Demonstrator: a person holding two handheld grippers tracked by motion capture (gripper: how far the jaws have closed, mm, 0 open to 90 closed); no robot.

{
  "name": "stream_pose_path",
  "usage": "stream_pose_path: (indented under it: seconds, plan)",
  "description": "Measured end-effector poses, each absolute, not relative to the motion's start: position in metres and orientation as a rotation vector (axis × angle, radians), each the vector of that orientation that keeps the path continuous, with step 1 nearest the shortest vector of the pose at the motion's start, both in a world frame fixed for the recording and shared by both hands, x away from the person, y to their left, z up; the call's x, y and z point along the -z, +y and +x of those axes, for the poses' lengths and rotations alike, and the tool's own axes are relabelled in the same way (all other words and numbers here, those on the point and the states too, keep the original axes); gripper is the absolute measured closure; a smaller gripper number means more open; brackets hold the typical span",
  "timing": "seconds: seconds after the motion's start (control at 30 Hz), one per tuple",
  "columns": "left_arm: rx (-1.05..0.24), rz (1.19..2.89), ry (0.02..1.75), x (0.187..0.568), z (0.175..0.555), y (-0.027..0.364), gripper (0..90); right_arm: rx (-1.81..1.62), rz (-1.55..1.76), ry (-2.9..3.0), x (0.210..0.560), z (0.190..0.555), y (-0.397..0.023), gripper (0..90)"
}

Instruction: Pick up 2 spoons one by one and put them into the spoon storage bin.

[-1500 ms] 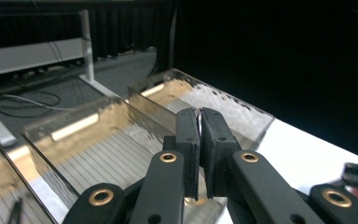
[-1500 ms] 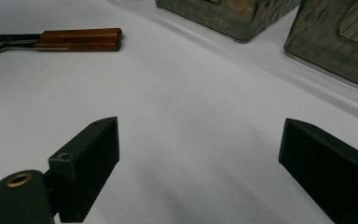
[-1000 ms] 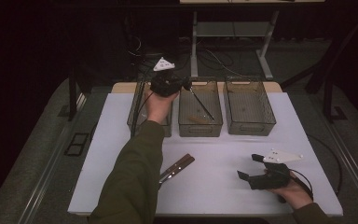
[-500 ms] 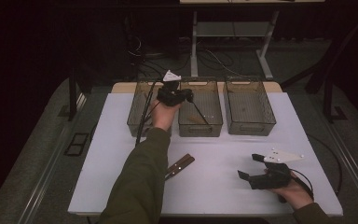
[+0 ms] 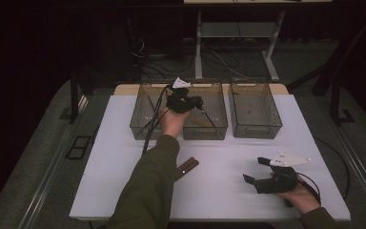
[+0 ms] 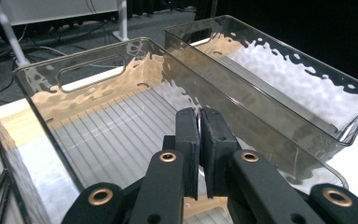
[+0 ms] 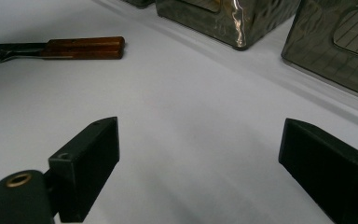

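My left gripper [image 5: 196, 101] hangs over the middle clear bin [image 5: 205, 132], jaws pressed together with nothing seen between them. The left gripper view shows those shut jaws [image 6: 199, 114] above the ribbed floor of that bin [image 6: 42, 70]. A wooden-handled piece and a thin dark utensil [image 5: 201, 122] lie inside it. My right gripper [image 5: 254, 170] rests low at the front right of the white table, jaws wide apart and empty. In the right gripper view its jaws [image 7: 200, 128] frame bare table. Wooden-handled cutlery [image 5: 187, 167] lies near the front middle, partly behind the left forearm; a fork [image 7: 84, 47] is among it.
Three clear bins stand in a row at the back: left bin [image 5: 140, 126], middle, right bin [image 5: 255, 129], also seen beside the left jaws [image 6: 307, 93]. The left gripper's cable trails across the left bin. The white table [image 5: 114, 186] ends in dark floor all round.
The left hand has moved right and down, from above the gap between the left and middle bins to over the middle bin. The right gripper has stayed put.
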State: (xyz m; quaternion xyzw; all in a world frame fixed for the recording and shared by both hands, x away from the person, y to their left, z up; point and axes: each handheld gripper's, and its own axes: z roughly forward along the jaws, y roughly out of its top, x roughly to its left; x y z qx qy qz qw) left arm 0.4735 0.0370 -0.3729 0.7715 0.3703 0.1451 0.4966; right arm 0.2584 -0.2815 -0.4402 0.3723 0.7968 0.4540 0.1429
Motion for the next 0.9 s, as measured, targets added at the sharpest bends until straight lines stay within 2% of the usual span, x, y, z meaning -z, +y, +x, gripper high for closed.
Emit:
stream_pose_path:
  seconds: [0.4, 0.9]
  plan:
    - [-0.424, 1.988, 0.962, 0.384, 0.479, 0.041, 78.9, -1.317, 1.072, 2.300, 0.440, 0.258, -0.280, 12.2]
    - [-0.466, 2.005, 0.938, 0.380, 0.477, 0.042, 54.5, -1.312, 1.070, 2.306, 0.441, 0.259, -0.279, 12.1]
